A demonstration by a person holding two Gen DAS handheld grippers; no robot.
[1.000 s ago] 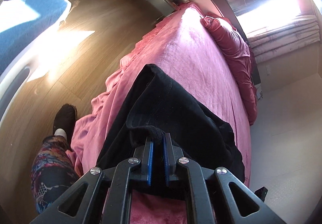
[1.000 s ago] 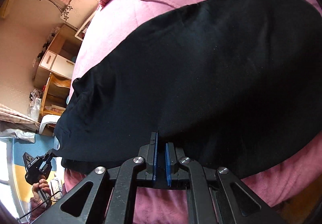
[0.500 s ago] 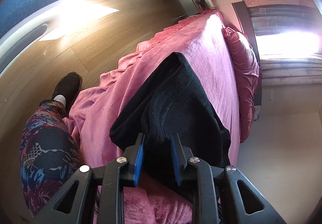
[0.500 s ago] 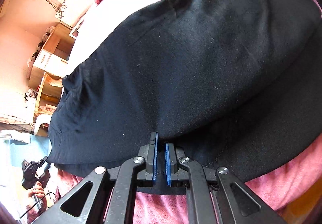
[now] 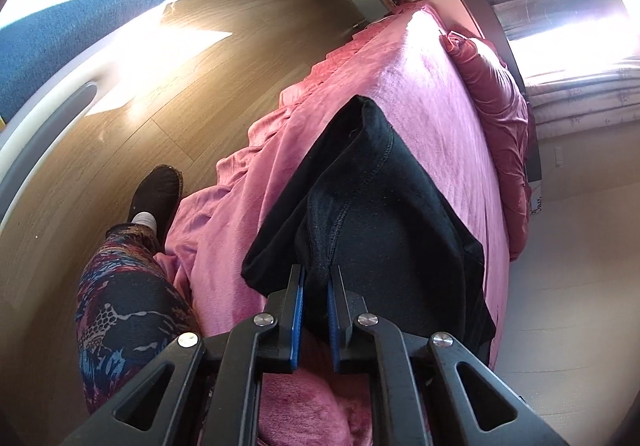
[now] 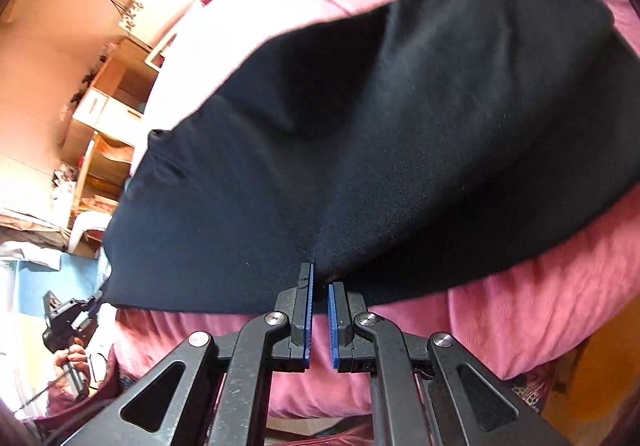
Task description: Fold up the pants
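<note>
No text, label, brand, number or sign is legible in either view.

Pants on the bed, in front of me

The pants (image 5: 384, 201) lie on my bed (image 5: 436, 93); pillows (image 5: 500, 97) behind, floor (image 5: 192, 85) left.

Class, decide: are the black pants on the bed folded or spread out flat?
Folded: the pants show doubled layers, an edge pinched by the left gripper.

The left gripper (image 5: 316, 280) has its blue-padded jaws pinched on a bunched fold of the black pants (image 5: 384, 213). The right gripper (image 6: 319, 286) grips the pants' edge, jaws nearly together, pointing toward twelve o'clock.
</note>
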